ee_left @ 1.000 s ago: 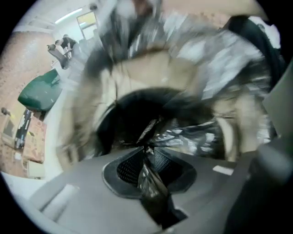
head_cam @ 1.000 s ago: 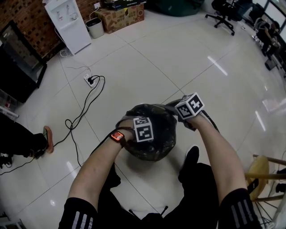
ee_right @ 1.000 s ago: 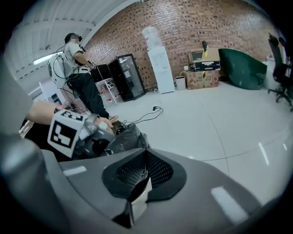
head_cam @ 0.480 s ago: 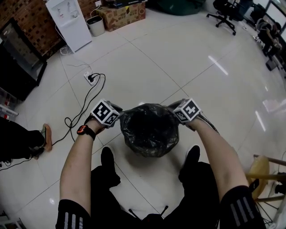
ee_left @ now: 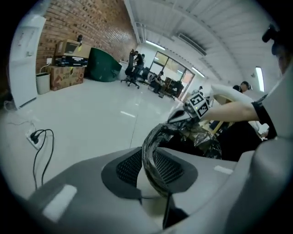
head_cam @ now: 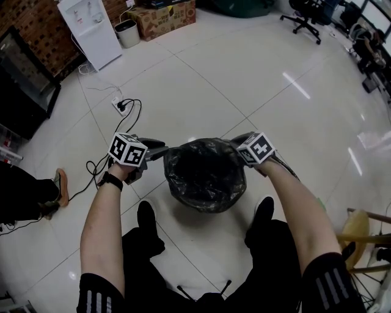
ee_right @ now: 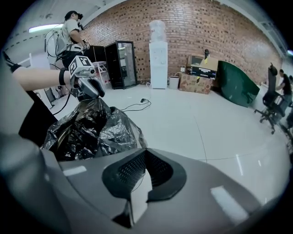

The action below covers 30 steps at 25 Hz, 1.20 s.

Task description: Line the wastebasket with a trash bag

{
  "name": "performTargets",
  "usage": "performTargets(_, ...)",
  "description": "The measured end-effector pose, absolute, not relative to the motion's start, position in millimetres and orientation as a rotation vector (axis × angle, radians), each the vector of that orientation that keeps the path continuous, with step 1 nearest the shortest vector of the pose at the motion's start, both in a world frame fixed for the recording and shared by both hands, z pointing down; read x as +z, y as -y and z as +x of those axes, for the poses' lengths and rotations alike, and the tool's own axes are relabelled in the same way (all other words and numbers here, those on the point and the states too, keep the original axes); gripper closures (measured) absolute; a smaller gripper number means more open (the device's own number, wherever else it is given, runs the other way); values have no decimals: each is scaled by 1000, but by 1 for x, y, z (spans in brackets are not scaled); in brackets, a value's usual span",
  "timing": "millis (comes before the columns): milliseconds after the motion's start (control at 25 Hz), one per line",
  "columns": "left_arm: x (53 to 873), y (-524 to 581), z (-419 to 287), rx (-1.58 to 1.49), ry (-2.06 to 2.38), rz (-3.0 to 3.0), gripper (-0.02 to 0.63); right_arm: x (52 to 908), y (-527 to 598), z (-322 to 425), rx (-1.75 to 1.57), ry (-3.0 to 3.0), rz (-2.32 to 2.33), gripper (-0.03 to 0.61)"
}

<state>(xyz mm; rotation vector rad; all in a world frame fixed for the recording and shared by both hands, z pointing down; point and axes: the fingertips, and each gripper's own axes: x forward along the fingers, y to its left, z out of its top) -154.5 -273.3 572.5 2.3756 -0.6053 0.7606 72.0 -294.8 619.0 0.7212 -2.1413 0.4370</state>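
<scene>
A black trash bag [head_cam: 204,177] covers the wastebasket on the white floor between the person's feet, with its mouth open upward. The basket itself is hidden under the plastic. My left gripper [head_cam: 162,149] sits at the bag's left rim. In the left gripper view a rolled band of the trash bag [ee_left: 153,151] runs between the pads of my left gripper [ee_left: 149,157]. Its jaws have just been opening a little, and the plastic still fills the gap. My right gripper [head_cam: 236,142] rests at the right rim. In the right gripper view my right gripper [ee_right: 145,157] is shut on nothing, with the bag [ee_right: 87,130] off to its left.
A power strip with a black cable [head_cam: 120,107] lies on the floor to the left. At the back stand a water dispenser [head_cam: 88,30], a small bin [head_cam: 127,33] and a cardboard box [head_cam: 162,18]. An office chair [head_cam: 302,12] is far right, a wooden stool [head_cam: 360,235] near right.
My left gripper went from over the top of the bag out to its left rim, rolling as it went. The bag's mouth now stands open. The right gripper sank slightly.
</scene>
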Motion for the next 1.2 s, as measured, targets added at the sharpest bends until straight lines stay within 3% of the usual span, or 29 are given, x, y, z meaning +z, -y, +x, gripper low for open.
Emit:
performTargets(160,598,270,-171,832,644,2307,583,621,296,69,434,2134,719,572)
performTargets(760,598,291,-211,497,763,2220,574,648,288,83,446,2033,713,572)
performTargets(960,635,237,-173,798,454,2192,569,658,277,83,450,1995,670,572)
performTargets(1080,643,220,-152,811,347,2182,558,663,274,81,457,1986,655,572)
performTargets(1200,643,222,-144,813,337,2212,599,671,268,83,430,1964,624,572)
